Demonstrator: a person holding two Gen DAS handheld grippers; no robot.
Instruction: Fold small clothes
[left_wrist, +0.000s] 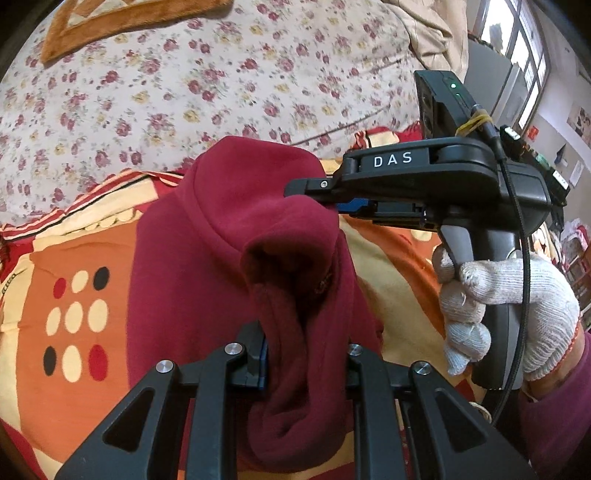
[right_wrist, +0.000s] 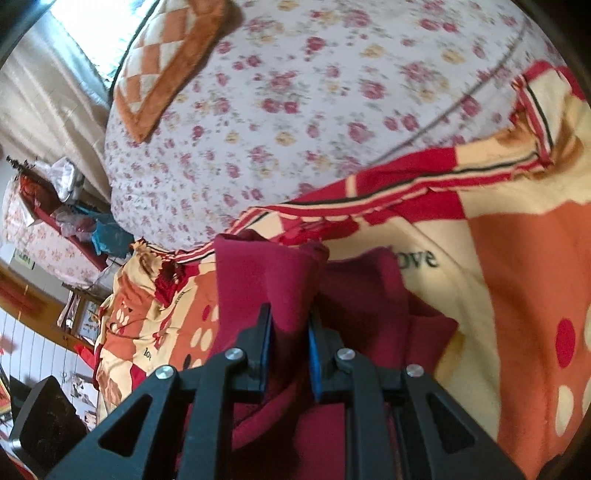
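Fingers (left_wrist: 258, 354) pinching maroon garment (left_wrist: 221, 229), right gripper (left_wrist: 314, 192) marked "DAS", blanket (right_wrist: 517, 258) reading "love"

- We see a bed under a floral quilt (left_wrist: 177, 92) and an orange patterned blanket (right_wrist: 517, 258).
- Our window (left_wrist: 524, 55) glows with daylight.
- A cluttered shelf (right_wrist: 74, 221) stands beside a curtain (right_wrist: 48, 110).
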